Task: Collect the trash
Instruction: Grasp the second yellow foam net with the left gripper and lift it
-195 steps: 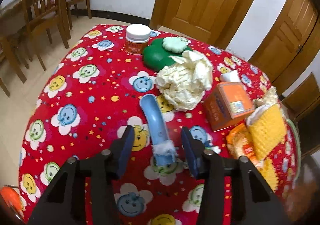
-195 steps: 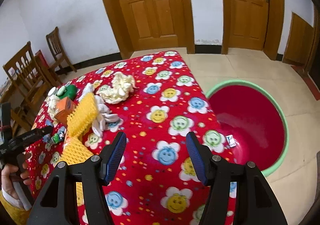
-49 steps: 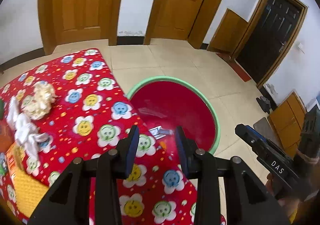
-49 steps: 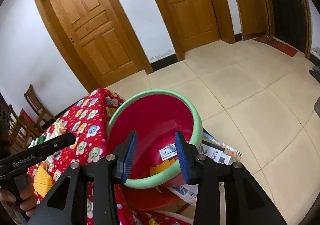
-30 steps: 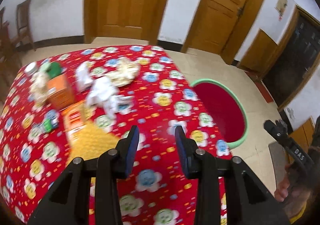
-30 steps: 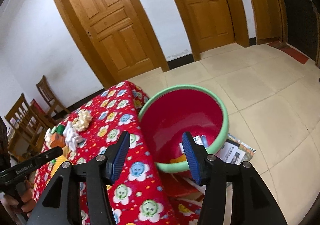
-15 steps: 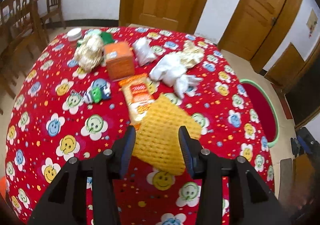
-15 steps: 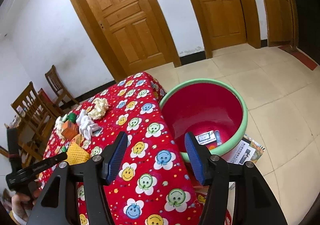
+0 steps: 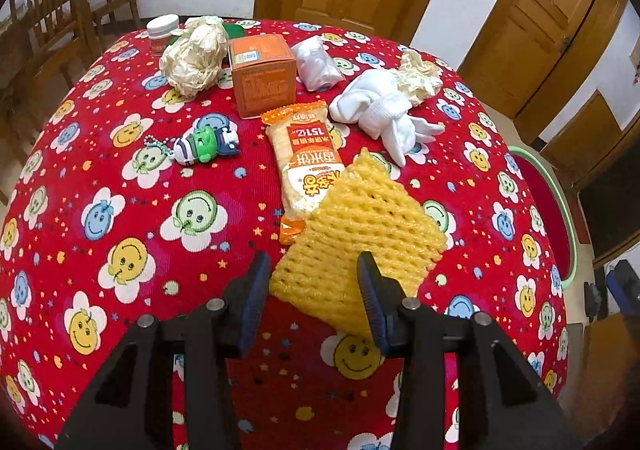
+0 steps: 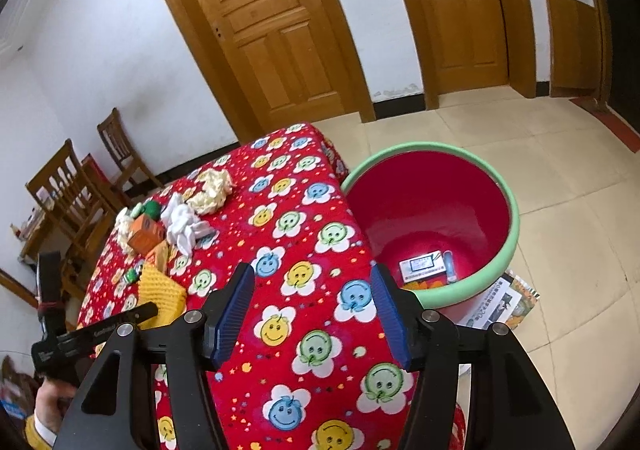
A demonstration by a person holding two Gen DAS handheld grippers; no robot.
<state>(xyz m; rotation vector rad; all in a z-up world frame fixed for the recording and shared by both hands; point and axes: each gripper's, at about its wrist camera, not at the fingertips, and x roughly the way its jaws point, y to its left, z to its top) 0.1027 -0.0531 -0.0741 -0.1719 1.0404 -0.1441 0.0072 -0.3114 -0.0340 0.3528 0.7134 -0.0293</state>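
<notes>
My left gripper [image 9: 312, 274] is open, its fingers on either side of the near edge of a yellow foam net [image 9: 356, 238] on the red smiley tablecloth [image 9: 120, 210]. The net overlaps an orange snack wrapper [image 9: 306, 158]. Beyond lie white crumpled tissue [image 9: 380, 110], cream crumpled paper [image 9: 196, 54] and a white bag [image 9: 318, 62]. My right gripper [image 10: 312, 302] is open and empty above the table's corner, beside the red bin with a green rim [image 10: 512, 226], which holds a card and a blue tube [image 10: 450, 264].
An orange box [image 9: 264, 74], a green toy keychain [image 9: 200, 144], a white-lidded jar [image 9: 160, 32] and a green object stand on the table. Wooden chairs [image 9: 52, 22] are at the left, wooden doors behind. Papers [image 10: 500, 302] lie under the bin.
My left gripper swung from the bin back to the table and came down around the yellow foam net. My right gripper opened wider and drew back from the bin over the table corner.
</notes>
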